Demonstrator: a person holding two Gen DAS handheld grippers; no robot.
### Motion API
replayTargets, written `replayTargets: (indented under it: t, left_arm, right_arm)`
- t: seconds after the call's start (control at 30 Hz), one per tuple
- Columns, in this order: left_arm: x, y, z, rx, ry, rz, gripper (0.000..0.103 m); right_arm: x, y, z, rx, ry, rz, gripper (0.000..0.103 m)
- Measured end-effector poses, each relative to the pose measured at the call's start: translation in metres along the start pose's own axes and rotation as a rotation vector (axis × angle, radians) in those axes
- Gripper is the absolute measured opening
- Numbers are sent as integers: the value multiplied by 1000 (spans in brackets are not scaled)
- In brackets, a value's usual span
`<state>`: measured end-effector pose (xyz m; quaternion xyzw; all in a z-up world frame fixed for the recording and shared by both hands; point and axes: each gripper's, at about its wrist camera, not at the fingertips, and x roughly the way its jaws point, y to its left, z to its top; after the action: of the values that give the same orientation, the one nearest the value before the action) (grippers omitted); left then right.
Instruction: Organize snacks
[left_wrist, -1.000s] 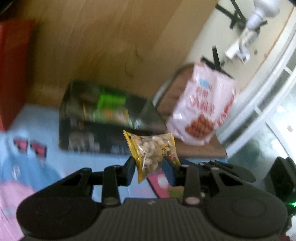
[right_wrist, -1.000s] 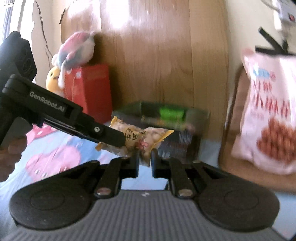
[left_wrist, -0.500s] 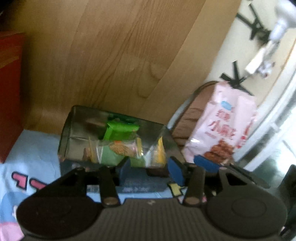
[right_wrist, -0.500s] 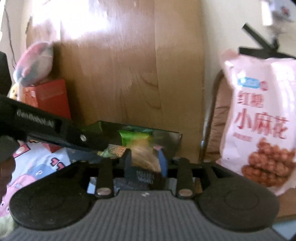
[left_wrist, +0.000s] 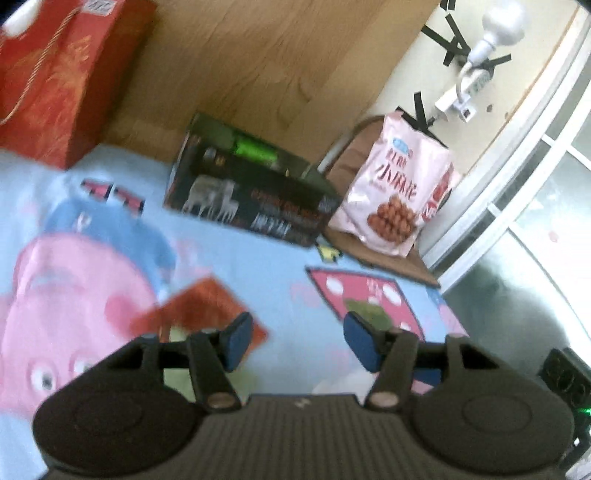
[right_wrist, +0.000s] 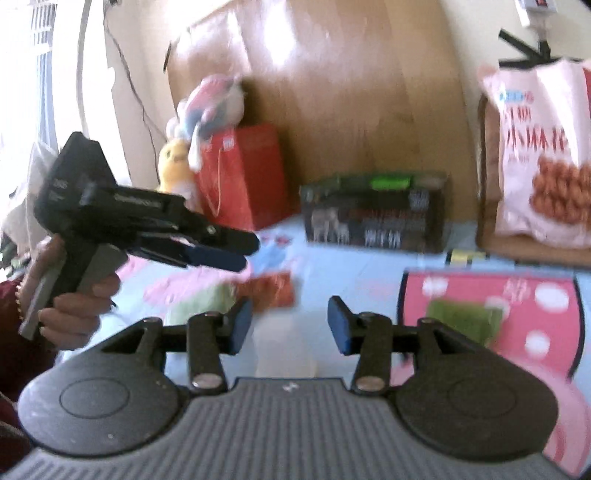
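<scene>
Both views blurred. My left gripper (left_wrist: 297, 345) is spread wide, nothing between its blue pads; it hangs over the cartoon-print sheet (left_wrist: 258, 266). My right gripper (right_wrist: 290, 325) is likewise spread and carries nothing.

Dark snack box (left_wrist: 251, 199) sits at the far edge of the sheet against the wooden board (left_wrist: 258, 59), with a green packet (left_wrist: 255, 149) showing inside it. A red packet (left_wrist: 199, 308) lies on the sheet near my left gripper, just beyond its left finger. Pink snack bag (left_wrist: 395, 192) stands upright to the right of the box, on a brown seat. Red gift bag (left_wrist: 55, 77) stands far left.
</scene>
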<state>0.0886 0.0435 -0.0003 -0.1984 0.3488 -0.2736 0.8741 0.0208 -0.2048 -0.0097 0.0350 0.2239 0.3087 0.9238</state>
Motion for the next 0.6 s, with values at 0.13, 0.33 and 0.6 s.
replayTargets:
  t: [0.13,0.33,0.6]
  left_arm:
    - [-5,-1,-20,25,-8,11,57]
    - [-7,-5,-36,101,-65,9,60]
    - [-7,-8,-44,148,-104,1,64]
  right_arm:
    - [10,1,-3,22,50,-35,48]
    - [21,8,-5,19,64,-60,42]
    - [27,4,-12,71,96,-60,41]
